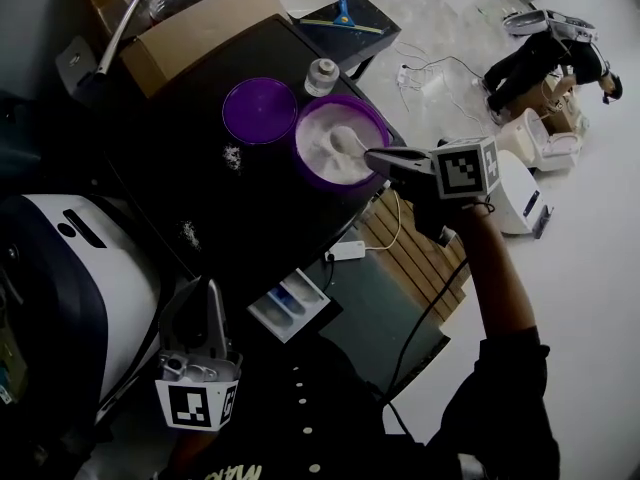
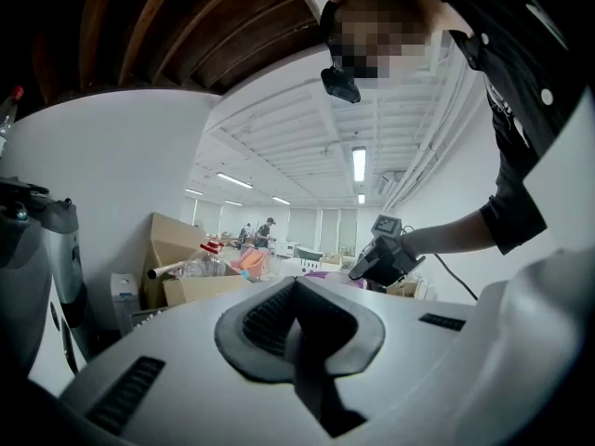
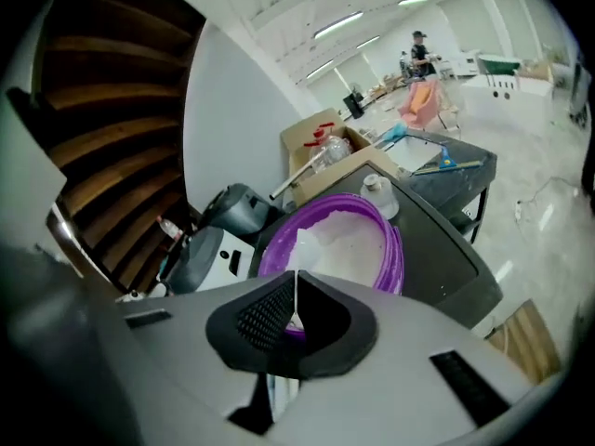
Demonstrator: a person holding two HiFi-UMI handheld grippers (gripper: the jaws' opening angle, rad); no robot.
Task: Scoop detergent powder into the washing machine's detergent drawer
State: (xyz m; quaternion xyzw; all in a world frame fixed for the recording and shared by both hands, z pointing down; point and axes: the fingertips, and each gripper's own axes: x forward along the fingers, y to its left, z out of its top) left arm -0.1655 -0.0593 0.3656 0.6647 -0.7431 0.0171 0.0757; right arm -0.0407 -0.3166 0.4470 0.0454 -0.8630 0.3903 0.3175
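Observation:
On the black table [image 1: 240, 208] stands a purple bowl [image 1: 310, 163] of white detergent powder [image 1: 325, 148]. My right gripper [image 1: 372, 155] reaches in from the right, shut on the handle of a white scoop [image 1: 346, 140] whose bowl lies in the powder. In the right gripper view the thin white handle [image 3: 296, 295] runs between the jaws of my right gripper [image 3: 296, 321], above the bowl [image 3: 395, 249]. My left gripper [image 1: 212, 288] hangs low at the left with its jaws together and nothing in them, beside the white washing machine [image 1: 90, 278]. The detergent drawer [image 1: 290, 306] stands pulled out.
A purple lid [image 1: 260, 111] and a small jar [image 1: 321, 76] sit on the table behind the bowl. Cardboard boxes [image 1: 195, 33] stand at the back. A power strip [image 1: 346, 251], cables and wooden slats [image 1: 415, 258] lie right of the table. A person [image 1: 550, 58] bends far off.

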